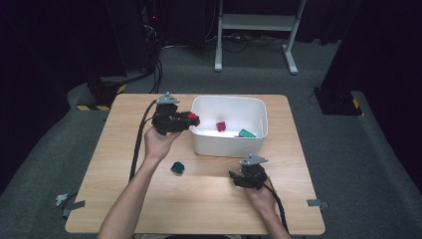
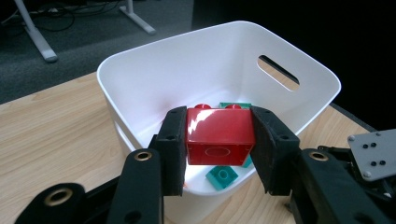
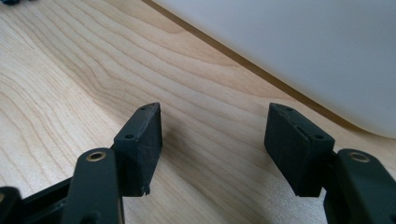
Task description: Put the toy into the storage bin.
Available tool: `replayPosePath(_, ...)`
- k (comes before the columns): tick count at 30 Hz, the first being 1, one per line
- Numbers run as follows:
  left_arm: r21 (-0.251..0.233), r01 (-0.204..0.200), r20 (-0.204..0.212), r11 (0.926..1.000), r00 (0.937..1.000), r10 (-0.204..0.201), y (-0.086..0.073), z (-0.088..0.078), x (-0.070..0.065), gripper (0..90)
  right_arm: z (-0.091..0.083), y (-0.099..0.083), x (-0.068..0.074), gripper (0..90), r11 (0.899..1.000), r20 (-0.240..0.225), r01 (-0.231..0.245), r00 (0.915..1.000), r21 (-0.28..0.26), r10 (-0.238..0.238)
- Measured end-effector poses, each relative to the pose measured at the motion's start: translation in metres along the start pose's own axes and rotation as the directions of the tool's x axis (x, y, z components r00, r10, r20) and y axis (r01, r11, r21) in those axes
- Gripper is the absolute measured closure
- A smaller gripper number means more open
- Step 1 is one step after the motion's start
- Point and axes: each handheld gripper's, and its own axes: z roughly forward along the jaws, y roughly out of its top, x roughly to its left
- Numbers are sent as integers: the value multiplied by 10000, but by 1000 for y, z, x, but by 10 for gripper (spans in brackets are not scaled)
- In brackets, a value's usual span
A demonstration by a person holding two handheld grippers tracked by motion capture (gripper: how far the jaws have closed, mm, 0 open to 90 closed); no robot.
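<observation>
My left gripper (image 1: 191, 121) is shut on a red brick (image 2: 219, 135), held over the left rim of the white bin (image 1: 201, 142). In the left gripper view the brick sits between both pads, with the bin's (image 2: 140, 60) inside behind it. A red brick (image 1: 221, 126) and a teal brick (image 1: 246, 133) lie in the bin; teal bricks (image 2: 222, 177) show below the held one. A dark blue brick (image 1: 177, 167) lies on the table in front of the bin. My right gripper (image 1: 234, 178) rests low on the table near the bin's front, open and empty (image 3: 215, 140).
The wooden table (image 1: 114, 169) has free room at left and along the front edge. The bin's white wall (image 3: 299, 51) rises close ahead of the right gripper. Cables trail from both grippers. A white frame's legs (image 1: 254, 30) stand on the floor beyond the table.
</observation>
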Motion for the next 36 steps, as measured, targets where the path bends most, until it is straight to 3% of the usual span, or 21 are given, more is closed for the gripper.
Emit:
replayPosePath(18,291,-43,173,9996,9998,38,8,36,-6,586,0,0,0,369,10000,8,24,10000,2,-24)
replayPosePath(26,380,170,285,9991,9994,-180,8,49,-4,577,0,0,0,368,10000,3,17,10000,10,-17)
replayPosePath(33,334,255,87,9991,9996,-258,7,52,-4,445,0,0,0,365,10000,-13,14,10000,8,-14)
replayPosePath(36,377,119,-25,9992,9999,-118,7,49,-4,419,0,0,0,365,10000,-10,51,10000,1,-51)
